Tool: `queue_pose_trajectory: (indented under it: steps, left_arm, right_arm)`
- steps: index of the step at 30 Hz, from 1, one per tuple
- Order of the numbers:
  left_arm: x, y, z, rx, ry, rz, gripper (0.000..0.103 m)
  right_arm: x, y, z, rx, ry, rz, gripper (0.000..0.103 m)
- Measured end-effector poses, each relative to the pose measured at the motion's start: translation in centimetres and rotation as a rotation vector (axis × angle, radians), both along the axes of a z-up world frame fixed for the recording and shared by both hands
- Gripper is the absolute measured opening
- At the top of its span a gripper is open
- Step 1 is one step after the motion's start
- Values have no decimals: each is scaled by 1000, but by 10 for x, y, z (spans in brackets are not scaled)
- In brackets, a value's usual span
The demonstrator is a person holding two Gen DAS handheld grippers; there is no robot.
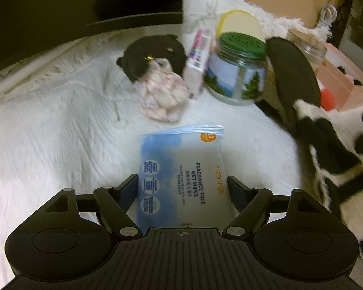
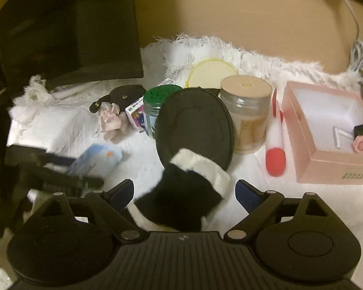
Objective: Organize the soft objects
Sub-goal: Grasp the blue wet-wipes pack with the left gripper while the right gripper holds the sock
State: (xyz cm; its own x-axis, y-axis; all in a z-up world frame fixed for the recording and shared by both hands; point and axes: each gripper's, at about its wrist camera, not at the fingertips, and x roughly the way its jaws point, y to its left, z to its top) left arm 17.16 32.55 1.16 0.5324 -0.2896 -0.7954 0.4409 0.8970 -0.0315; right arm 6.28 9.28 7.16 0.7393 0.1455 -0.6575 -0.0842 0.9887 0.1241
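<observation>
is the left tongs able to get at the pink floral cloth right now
Probably not as things stand: the left tongs are occupied by the wet wipes pack, sitting between their fingers. The pink floral cloth lies unobstructed just beyond on the white fur.

The blue plastic pack of wet wipes (image 1: 181, 174) lies on the white shaggy fur cover (image 1: 60, 133) — between the left gripper (image 1: 182, 188) fingers. Beyond it: a pink-patterned cloth bundle (image 1: 162, 96), a small printed carton (image 1: 197, 65), then a green-lidded glass jar (image 1: 237, 70). Right of the jar — a black-and-white fuzzy slipper (image 2: 193, 149), sole up, its cuff between the right gripper (image 2: 184, 193) fingers. Further right, a clear beige-lidded jar (image 2: 246, 113) and an open pink cardboard box (image 2: 302, 125).
</observation>
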Motion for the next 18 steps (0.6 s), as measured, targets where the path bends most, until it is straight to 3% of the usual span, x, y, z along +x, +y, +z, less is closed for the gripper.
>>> queue_pose_trajectory:
  steps: [3, 6, 10, 12, 16, 18]
  left_arm:
    - [-15, -7, 0, 26, 0, 38, 83]
    - [-25, -8, -1, 21, 0, 73, 83]
    - [-28, -2, -1, 1, -8, 85, 83]
    - [-31, 0, -1, -10, -8, 93, 83]
    - [-38, 1, -1, -6, -22, 79, 81]
    - [-41, 5, -1, -31, -29, 103, 81]
  right_arm:
    - [13, 20, -12, -15, 84, -7, 92]
    - [21, 36, -33, -102, 140, -16, 92]
    - [26, 34, -51, -88, 194, 4, 91]
    - [27, 30, -50, -59, 195, 16, 85]
    - [24, 27, -44, -39, 186, 76, 59]
    - [20, 27, -36, -37, 181, 97, 55]
